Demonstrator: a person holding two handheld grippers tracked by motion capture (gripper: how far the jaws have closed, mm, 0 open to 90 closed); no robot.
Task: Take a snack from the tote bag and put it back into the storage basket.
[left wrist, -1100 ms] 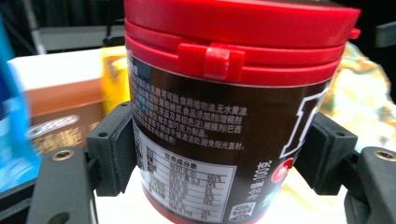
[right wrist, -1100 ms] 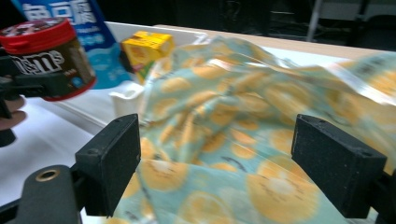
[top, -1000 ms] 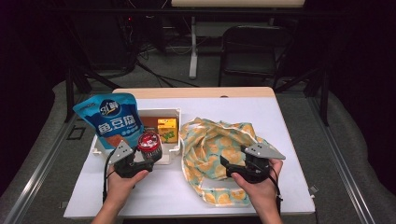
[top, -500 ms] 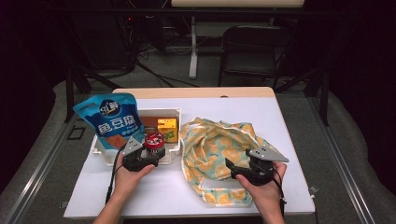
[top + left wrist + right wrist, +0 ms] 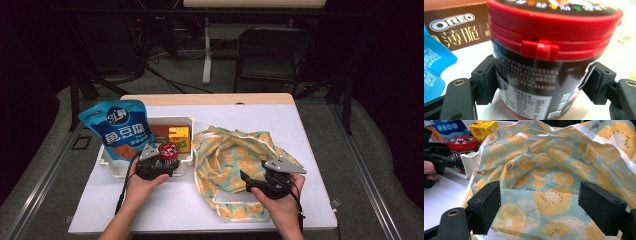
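While the left gripper is clamping the red-lidded candy jar — pads pressing both sides of its dark label — the jar is sitting at the near edge of the white bin, centre-left of the high view. The right gripper is resting spread open at the lower right, nothing pinched, its jaws straddling the orange-print cloth bag. Judgement: the grip is looking low on the jar — keep it upright, lift clear of the bin wall, and have the bag's mouth opened before bringing it across.
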